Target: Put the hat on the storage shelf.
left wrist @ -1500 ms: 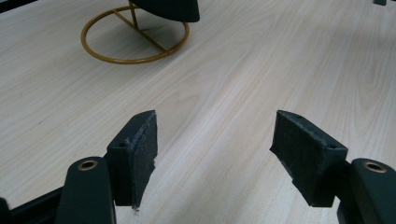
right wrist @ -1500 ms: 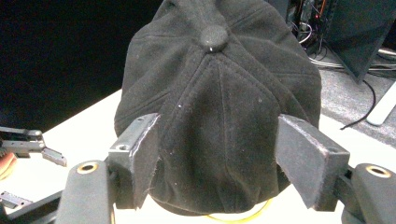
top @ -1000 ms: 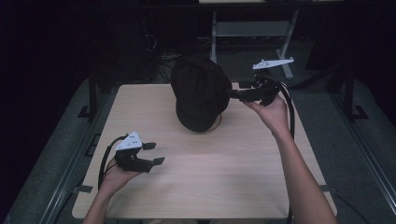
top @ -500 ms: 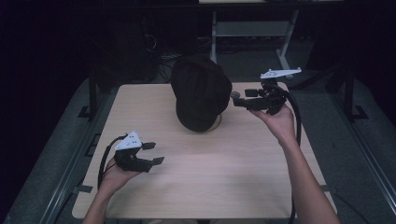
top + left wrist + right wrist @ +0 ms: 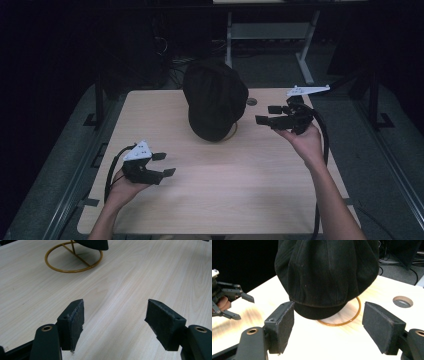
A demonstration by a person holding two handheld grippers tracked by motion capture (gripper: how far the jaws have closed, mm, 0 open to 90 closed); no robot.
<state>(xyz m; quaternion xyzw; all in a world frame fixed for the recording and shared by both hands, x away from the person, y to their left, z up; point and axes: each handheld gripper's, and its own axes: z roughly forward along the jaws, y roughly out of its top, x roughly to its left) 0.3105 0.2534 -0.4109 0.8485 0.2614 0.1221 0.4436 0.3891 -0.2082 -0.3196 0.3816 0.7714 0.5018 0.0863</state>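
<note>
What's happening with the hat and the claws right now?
Both claws open, empty: left claw, right claw. Black hat sits on gold stand. Nothing between.

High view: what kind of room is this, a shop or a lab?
Probably a lab or workroom: a bare wooden table with a cable hole, a metal desk frame behind, and cables on the dark floor.
</note>
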